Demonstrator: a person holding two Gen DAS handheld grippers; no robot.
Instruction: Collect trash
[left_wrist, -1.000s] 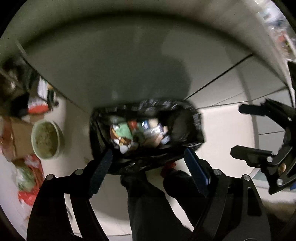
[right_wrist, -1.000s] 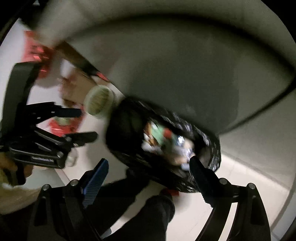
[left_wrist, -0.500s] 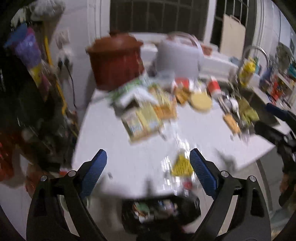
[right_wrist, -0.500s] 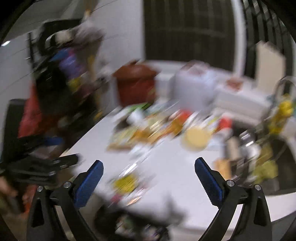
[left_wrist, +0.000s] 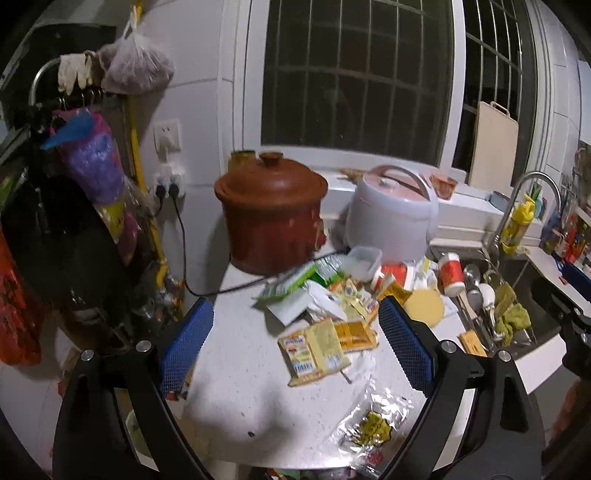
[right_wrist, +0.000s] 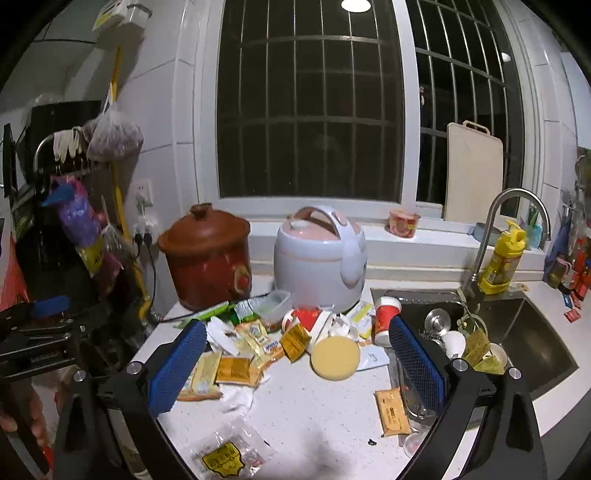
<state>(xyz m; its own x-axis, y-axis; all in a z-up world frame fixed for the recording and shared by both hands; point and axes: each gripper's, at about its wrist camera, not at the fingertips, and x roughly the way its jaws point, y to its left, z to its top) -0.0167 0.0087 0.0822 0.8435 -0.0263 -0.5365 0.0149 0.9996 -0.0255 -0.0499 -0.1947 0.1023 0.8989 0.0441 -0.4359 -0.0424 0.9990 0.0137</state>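
Both claws have come up from the black trash bag on the floor, which was full of wrappers a moment ago, and now they look across the worktop (left_wrist: 236, 398). Their jaws have just been opening, and nothing is between them. Lots of trash is left up here, so I think the job is not near done. A clear wrapper with a yellow label (left_wrist: 371, 428) lies close to the front edge. Behind it sit yellow snack packets (left_wrist: 314, 350) in a messy heap, with a green packet (left_wrist: 295, 282) and white paper further back. A round yellow lid (right_wrist: 335, 357), an orange packet (right_wrist: 392, 411) and a red and white cup (right_wrist: 386, 319) lie nearer the sink (right_wrist: 532, 332). The left claw (left_wrist: 295, 354) is wide and holds nothing. The right claw (right_wrist: 295, 369) is wide and holds nothing too. Behind the mess stand a brown clay pot (left_wrist: 271, 214) and a white rice cooker (left_wrist: 391, 216), which are not trash. Only a dark sliver shows at the very bottom of the left view, maybe the bag below the worktop's edge.
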